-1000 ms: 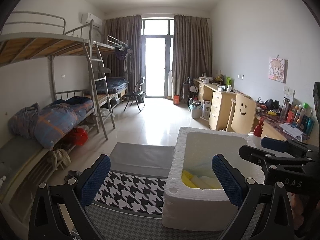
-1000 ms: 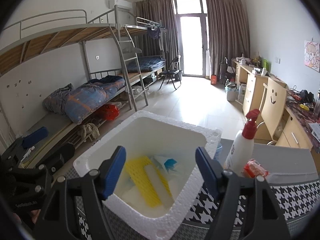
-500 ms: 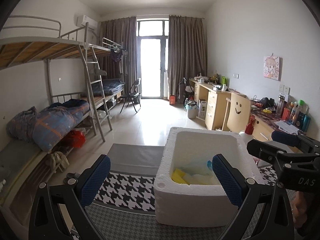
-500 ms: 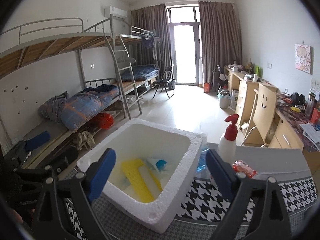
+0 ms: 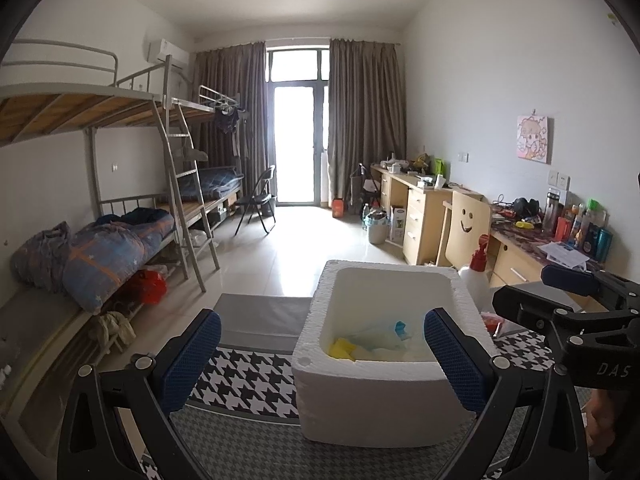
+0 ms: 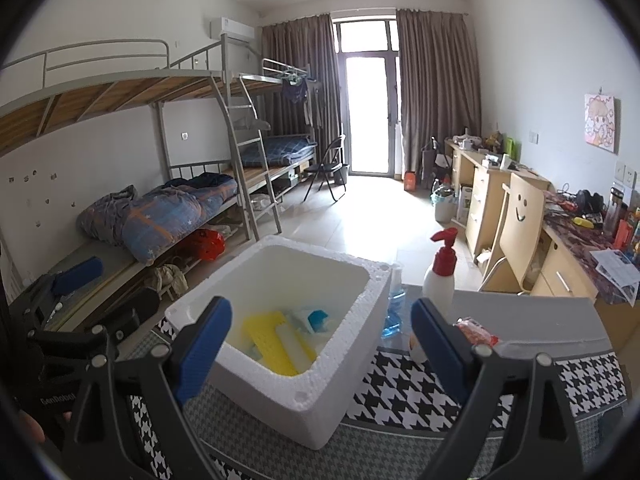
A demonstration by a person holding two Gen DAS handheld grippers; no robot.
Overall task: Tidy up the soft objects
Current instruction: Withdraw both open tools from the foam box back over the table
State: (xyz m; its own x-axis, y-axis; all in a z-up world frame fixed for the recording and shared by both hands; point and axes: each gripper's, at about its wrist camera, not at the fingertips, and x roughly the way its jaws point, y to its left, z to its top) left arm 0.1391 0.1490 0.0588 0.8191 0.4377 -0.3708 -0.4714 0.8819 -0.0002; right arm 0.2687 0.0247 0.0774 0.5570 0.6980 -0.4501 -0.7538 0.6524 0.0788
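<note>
My right gripper (image 6: 322,344) hangs tilted down above the foam box (image 6: 344,364), fingers (image 6: 204,344) having just spread wide with nothing between them. My left gripper (image 5: 320,364) is likewise released and empty, the box at its 1 o'clock. One box sits on the houndstooth surface (image 6: 404,392). Inside lie one yellow sponge (image 6: 270,338), long axis toward 11 o'clock, and one white roll (image 6: 294,344) on it. One spray bottle (image 6: 440,280) stands at 2 o'clock.
</note>
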